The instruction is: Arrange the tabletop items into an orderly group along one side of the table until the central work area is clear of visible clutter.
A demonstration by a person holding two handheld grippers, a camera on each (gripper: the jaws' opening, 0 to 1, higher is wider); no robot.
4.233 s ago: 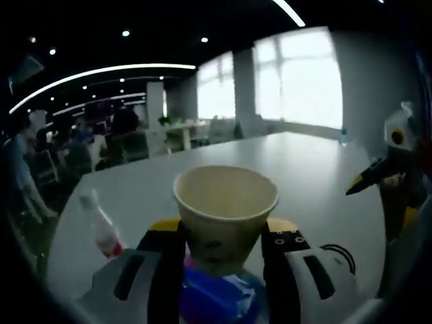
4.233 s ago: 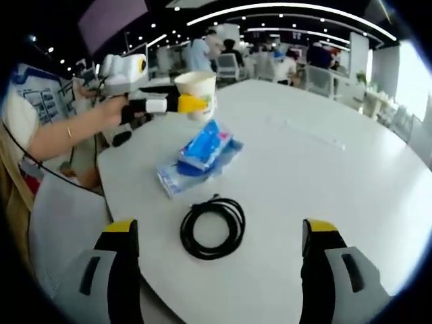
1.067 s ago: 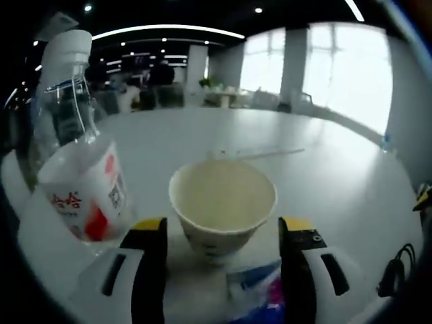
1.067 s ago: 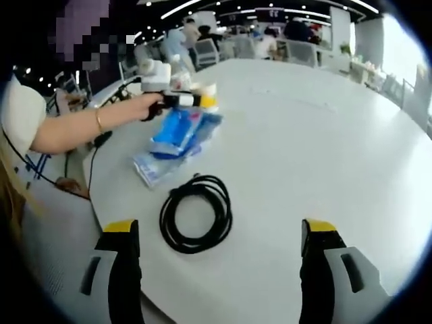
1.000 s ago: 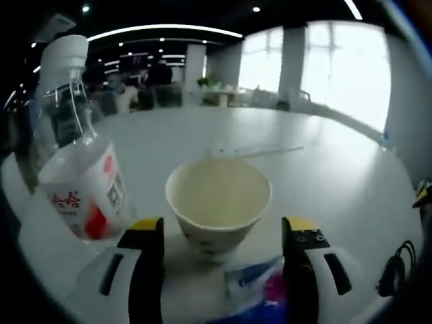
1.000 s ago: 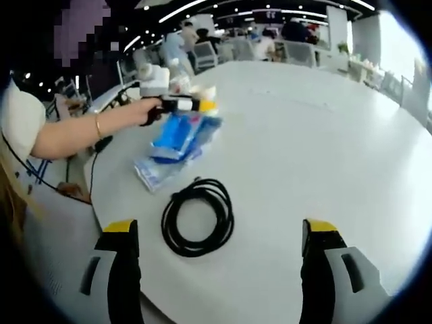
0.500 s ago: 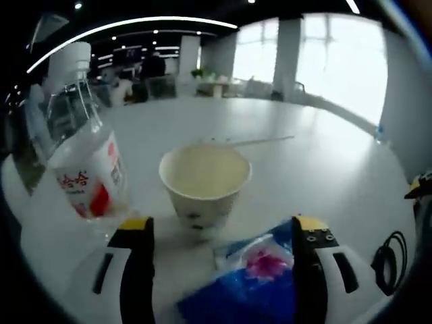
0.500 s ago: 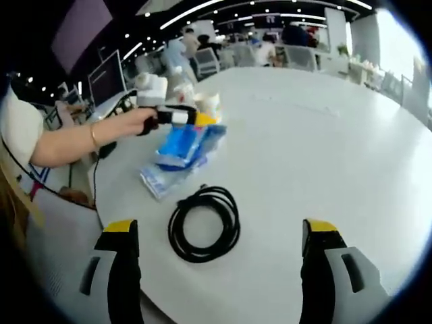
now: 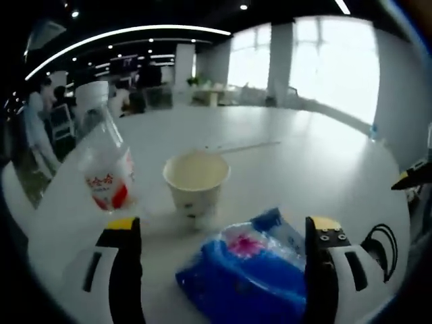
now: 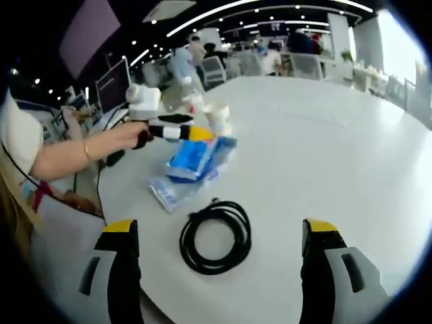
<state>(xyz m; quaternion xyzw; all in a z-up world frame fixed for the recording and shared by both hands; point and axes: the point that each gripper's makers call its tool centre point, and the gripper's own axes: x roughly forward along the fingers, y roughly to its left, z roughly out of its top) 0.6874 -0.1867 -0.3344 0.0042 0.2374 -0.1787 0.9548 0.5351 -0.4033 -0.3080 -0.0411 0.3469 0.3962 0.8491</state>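
Both claws stand apart and empty — left gripper (image 9: 219, 270) over the blue tissue pack (image 9: 246, 273). Grip its middle; avoid the paper cup (image 9: 196, 182) and water bottle (image 9: 102, 158) beyond. Right gripper (image 10: 219, 260) faces the coiled black cable (image 10: 216, 235).

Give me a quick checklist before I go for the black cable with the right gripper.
1. Right gripper open and empty: ok, jaws wide apart.
2. Coiled black cable ahead between those jaws, on the table: ok.
3. Cable free of the blue tissue pack: ok, a gap shows.
4. Left gripper out of the way: ok, it hovers over the tissue pack, beyond the cable.
5. Paper cup released and upright: ok, beside the water bottle.
6. Room by the cup for the cable: cannot tell.
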